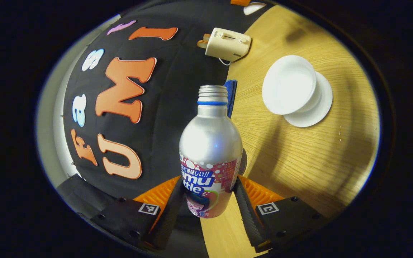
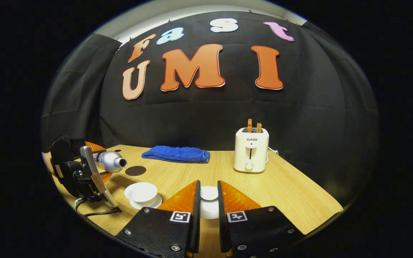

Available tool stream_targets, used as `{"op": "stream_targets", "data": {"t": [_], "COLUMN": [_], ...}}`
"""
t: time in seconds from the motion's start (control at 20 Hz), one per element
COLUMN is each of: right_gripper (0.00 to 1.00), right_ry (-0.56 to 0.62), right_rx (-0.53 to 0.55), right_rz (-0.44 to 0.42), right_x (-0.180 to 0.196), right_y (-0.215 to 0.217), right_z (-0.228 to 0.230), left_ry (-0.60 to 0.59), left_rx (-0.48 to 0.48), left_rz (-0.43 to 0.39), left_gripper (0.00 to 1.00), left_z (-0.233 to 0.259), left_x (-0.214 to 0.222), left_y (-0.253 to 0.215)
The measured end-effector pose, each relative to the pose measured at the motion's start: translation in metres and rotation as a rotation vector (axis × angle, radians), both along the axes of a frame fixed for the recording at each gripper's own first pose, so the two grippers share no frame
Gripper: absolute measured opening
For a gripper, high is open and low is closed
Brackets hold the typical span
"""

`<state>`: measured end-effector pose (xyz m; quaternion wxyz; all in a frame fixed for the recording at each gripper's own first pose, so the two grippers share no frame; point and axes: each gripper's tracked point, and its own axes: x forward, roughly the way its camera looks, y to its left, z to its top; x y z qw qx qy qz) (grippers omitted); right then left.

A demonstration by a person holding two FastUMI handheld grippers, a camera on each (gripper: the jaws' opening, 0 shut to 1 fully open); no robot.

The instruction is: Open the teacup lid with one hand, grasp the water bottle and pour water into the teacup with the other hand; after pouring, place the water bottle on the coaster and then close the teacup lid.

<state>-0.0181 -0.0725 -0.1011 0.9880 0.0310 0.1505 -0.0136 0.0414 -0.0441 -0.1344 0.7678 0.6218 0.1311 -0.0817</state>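
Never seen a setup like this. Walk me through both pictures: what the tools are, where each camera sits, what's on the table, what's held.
A person holds two hand-held two-finger grippers; each carries a fisheye camera looking along its fingers.

Left gripper view: the left gripper clamps a capless water bottle, tilted toward the open teacup on its saucer.

Right gripper view: the right gripper holds the white teacup lid.

The wooden table also carries a toaster, a blue cloth and a dark coaster.
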Motion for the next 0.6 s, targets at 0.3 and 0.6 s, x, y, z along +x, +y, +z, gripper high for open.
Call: {"op": "stream_targets", "data": {"t": [0.3, 0.6], "right_gripper": [0.23, 0.23], "right_ry": [-0.014, -0.011], "right_rx": [0.006, 0.008], "right_rz": [0.020, 0.014], "right_x": [-0.003, -0.004], "right_y": [0.001, -0.003], "right_z": [0.003, 0.002], "left_ry": [-0.041, -0.082], "left_rx": [0.139, 0.255], "left_rz": [-0.052, -0.109], "left_gripper": [0.84, 0.83], "left_z": [0.003, 0.017], "left_x": [0.008, 0.009], "left_y": [-0.008, -0.013]}}
